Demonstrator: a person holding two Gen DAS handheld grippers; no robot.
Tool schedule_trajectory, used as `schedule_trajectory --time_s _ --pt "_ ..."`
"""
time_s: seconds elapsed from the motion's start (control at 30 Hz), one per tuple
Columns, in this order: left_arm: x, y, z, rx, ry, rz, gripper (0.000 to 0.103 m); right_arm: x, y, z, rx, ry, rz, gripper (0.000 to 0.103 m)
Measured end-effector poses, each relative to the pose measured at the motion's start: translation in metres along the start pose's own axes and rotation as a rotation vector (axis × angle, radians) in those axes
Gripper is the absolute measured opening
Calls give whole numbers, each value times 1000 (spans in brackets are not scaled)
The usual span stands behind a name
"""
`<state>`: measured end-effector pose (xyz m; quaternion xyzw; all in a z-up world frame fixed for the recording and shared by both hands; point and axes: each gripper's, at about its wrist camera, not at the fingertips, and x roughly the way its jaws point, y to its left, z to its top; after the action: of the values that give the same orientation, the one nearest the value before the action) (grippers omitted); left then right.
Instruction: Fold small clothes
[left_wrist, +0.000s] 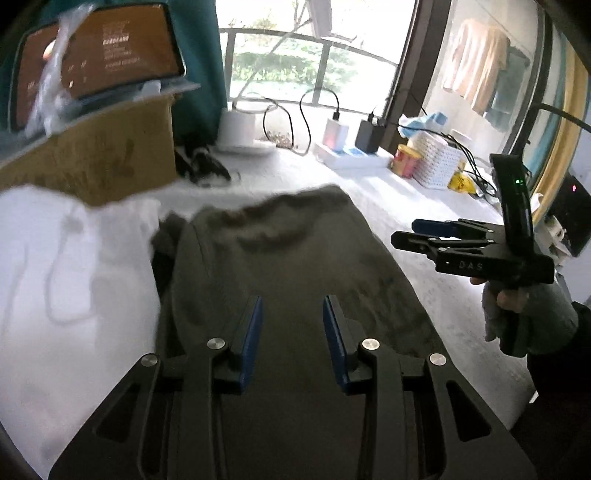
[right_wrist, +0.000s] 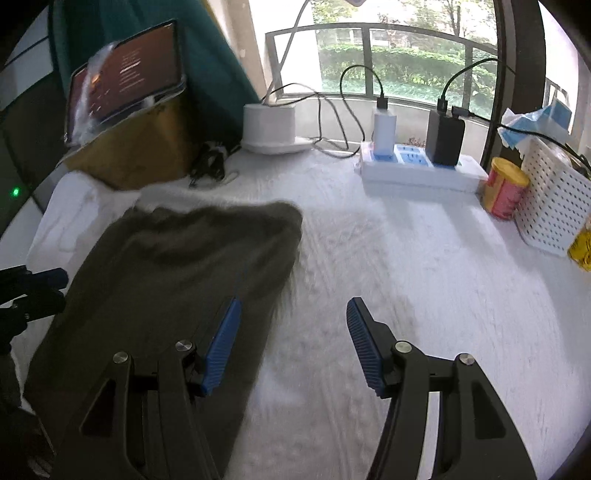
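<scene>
Two blue-padded fingers of the left gripper (left_wrist: 293, 332) are standing spread apart and holding nothing, hovering over the near part of a dark olive-grey garment (left_wrist: 280, 258) that is lying flat on the white table (left_wrist: 369, 199). Its far edge is looking rumpled and blurred, and its left side is lying against a white cloth (left_wrist: 66, 266) spread beside it. Off to the right of the garment, the right gripper (left_wrist: 404, 232) is being held above the bare table surface by a gloved hand (left_wrist: 517, 314); from its own wrist view its fingers are sitting wide apart and empty, the left finger over the garment's right edge and the right finger over the table. Behind the white cloth a cardboard box (right_wrist: 136, 151) is carrying a tablet-like screen (right_wrist: 125, 77) leaning against a teal curtain (right_wrist: 218, 74). Along the far edge by the window, a white round device (right_wrist: 269, 125) is sitting beside a power strip (right_wrist: 421, 171) with a white charger (right_wrist: 384, 131) and a black charger (right_wrist: 445, 138) plugged in, then a yellow-lidded can (right_wrist: 504, 192) and a white perforated basket (right_wrist: 554, 206).
</scene>
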<state>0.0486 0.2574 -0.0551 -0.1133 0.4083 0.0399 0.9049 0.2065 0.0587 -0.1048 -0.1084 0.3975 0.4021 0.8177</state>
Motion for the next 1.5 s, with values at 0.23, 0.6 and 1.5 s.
schedule_trajectory --time_s 0.23,0.6,1.5 --pt "8 1 -38 -38 70 40 36 -13 14 -35 -15 20 14 60" --pt "-17 4 -68 -38 33 115 36 -32 34 -82 -46 61 66 60" --pt "-51 -75 -99 -26 -159 141 70 -102 46 -154 -172 62 27 60"
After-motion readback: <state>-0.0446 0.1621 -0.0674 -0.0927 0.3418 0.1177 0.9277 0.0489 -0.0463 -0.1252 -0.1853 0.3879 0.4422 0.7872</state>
